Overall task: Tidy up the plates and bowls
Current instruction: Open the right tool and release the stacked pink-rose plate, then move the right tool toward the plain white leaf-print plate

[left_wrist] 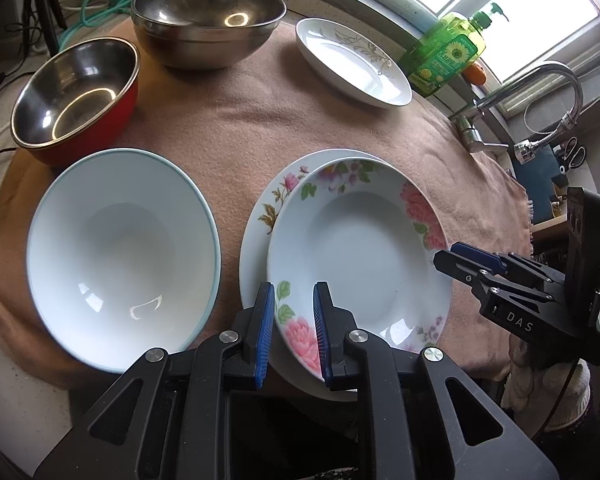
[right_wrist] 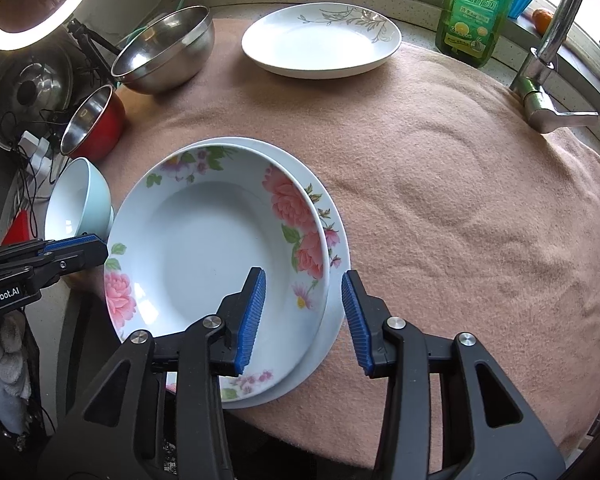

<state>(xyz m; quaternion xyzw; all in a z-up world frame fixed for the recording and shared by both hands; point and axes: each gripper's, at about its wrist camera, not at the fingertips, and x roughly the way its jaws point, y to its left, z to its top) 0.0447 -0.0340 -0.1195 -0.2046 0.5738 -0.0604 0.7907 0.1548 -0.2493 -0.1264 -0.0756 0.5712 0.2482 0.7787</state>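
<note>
Your left gripper point(left_wrist: 294, 330) has its pads straddling the near rim of the pink-flowered deep plate point(left_wrist: 356, 248), narrowly parted; whether they pinch it, you cannot quite tell. Your right gripper point(right_wrist: 304, 320) is spread, its pads clear of that plate's rim on the other side.

That plate sits nested on a larger flowered plate point(left_wrist: 260, 216) at the near edge of the pink towel point(right_wrist: 440, 200). One stack done.

Left: the white bowl point(left_wrist: 120, 256) beside it, then the red bowl point(left_wrist: 76, 92), steel bowl point(left_wrist: 208, 20) and leaf-patterned plate point(left_wrist: 352, 64) along the far edge, all separate.
</note>
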